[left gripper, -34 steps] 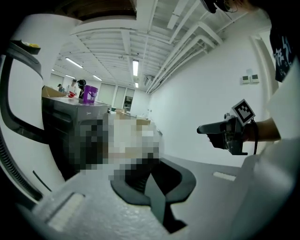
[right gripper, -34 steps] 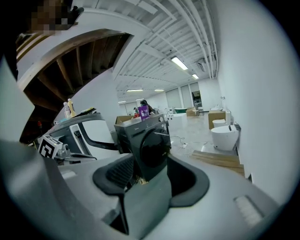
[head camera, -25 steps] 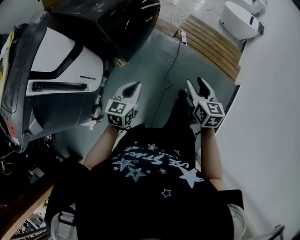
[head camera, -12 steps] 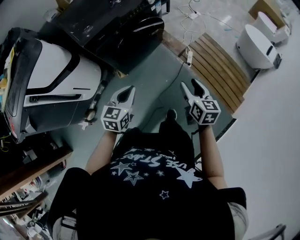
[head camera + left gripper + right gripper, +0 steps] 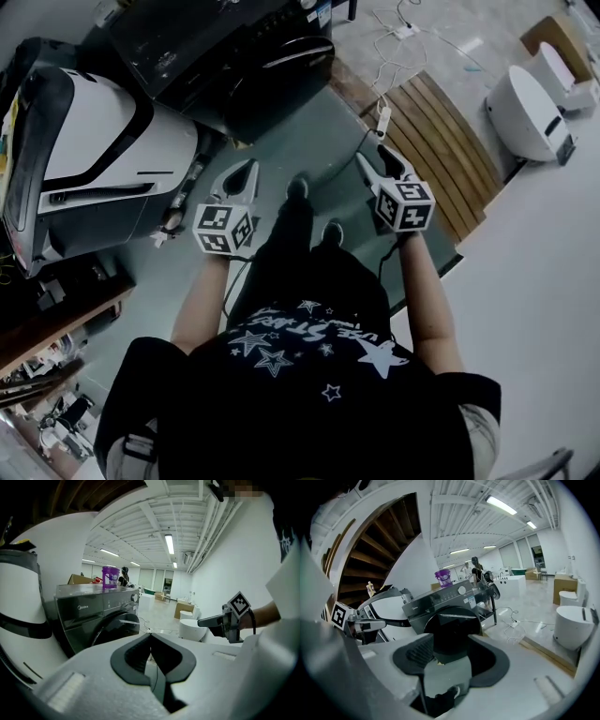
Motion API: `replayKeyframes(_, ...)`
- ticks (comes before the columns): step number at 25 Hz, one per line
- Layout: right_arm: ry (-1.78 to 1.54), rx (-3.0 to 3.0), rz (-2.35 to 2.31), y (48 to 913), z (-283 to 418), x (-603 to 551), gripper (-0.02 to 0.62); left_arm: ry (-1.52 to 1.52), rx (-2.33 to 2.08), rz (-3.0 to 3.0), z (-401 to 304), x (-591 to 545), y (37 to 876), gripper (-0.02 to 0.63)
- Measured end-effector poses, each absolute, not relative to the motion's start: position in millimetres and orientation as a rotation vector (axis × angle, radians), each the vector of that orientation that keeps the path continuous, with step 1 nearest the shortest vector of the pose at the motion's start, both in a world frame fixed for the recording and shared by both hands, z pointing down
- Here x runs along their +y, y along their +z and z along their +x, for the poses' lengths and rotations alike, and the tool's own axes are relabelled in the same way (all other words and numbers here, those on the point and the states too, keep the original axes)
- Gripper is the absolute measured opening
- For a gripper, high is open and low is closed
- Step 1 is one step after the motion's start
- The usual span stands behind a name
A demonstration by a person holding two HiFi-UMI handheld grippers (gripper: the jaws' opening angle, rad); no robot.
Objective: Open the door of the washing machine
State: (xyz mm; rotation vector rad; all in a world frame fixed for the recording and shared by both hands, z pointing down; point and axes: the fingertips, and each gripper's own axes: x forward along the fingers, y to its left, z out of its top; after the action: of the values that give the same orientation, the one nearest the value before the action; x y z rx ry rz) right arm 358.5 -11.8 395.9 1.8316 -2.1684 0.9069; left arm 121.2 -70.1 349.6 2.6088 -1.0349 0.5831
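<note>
Washing machine, dark grey with a round dark door, stands on the floor ahead of the person, at the top of the head view; its door lies closed against the front; a purple bucket sits on its top. A white appliance with black trim stands just beside the machine on the left; a slatted wooden pallet lies on the floor to the right, with a white power strip beside its edge. Both grippers are held out in the air, well apart from the machine and touching nothing. The left gripper has its tips pressed together, with nothing pinched between them; the right gripper has its jaws spread, and through the gap its own view shows the machine's door at a distance, not touched; the person's shoes show on the floor between the two grippers.
</note>
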Motion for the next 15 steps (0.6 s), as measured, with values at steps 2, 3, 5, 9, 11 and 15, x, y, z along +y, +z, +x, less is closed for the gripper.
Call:
replayKeyframes(2,0.905,-2.173,1.822,401.8,361.4,-31.2,0.229,0.586,-1.042,2.583,123.3,-84.7,361.0,0.011)
replayKeyframes(3,0.908,-2.175,1.82,404.5,363.6,-40.9,0.229,0.589,-1.042,2.565,125.3,-92.2,367.7,0.011)
replayKeyframes(5,0.909,-2.168,1.812,409.7,369.0,-60.7,0.229,0.59,-1.031,2.535,132.3,-108.0,380.7,0.011)
replayKeyframes(9,0.902,-2.117,1.79,425.0,380.1,-109.8,0.229,0.619,-0.971,2.513,151.8,-147.9,404.0,0.011)
replayKeyframes(11,0.903,-2.09,1.777,435.6,384.2,-138.6,0.229,0.644,-0.937,2.5,160.7,-168.9,417.6,0.011)
replayKeyframes(15,0.901,-2.062,1.752,458.9,391.1,-202.7,0.229,0.688,-0.862,2.47,177.6,-198.1,442.9,0.011)
